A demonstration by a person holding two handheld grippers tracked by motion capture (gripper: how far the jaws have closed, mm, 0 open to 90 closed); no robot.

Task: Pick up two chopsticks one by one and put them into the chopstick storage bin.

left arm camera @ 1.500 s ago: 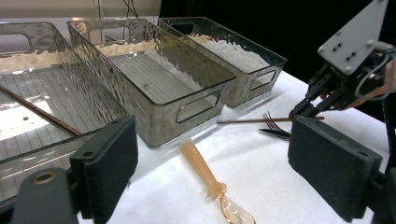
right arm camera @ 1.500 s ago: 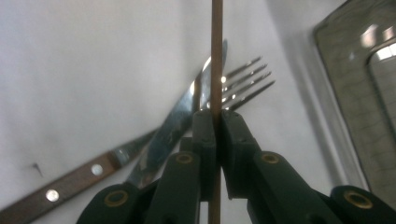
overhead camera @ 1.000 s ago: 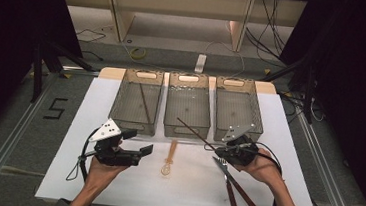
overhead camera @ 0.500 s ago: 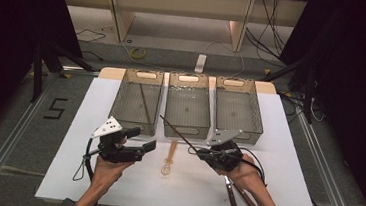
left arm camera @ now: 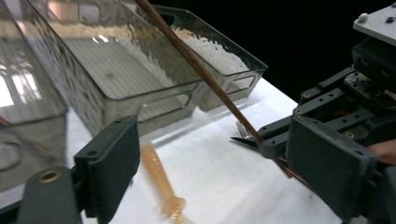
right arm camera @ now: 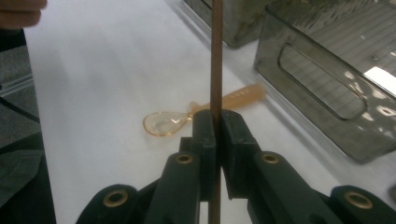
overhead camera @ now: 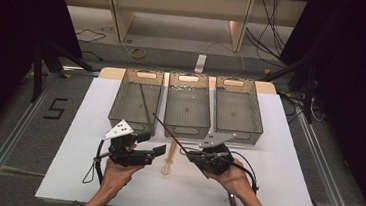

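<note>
My right gripper (right arm camera: 215,116) is shut on a long brown chopstick (right arm camera: 215,56) and holds it off the table. In the high view this chopstick (overhead camera: 171,132) slants up and left from the right gripper (overhead camera: 190,154) toward the middle bin (overhead camera: 185,129). A translucent orange spoon (overhead camera: 168,160) lies on the white table between the two grippers. My left gripper (overhead camera: 153,144) stands open just left of the spoon, with nothing between its jaws. In the left gripper view, the left gripper (left arm camera: 212,140) faces the chopstick (left arm camera: 201,70), and fork tines (left arm camera: 243,132) show beside the other gripper.
Three clear bins stand in a row at the table's far side. The left bin (overhead camera: 120,108) holds another chopstick (overhead camera: 144,102), and the right bin (overhead camera: 255,120) looks bare. A dark brown stick (overhead camera: 232,205) lies near the front edge by the right forearm.
The right gripper has carried the chopstick leftward, from the right bin's front to the table's middle near the spoon. The left gripper has shifted only slightly.
</note>
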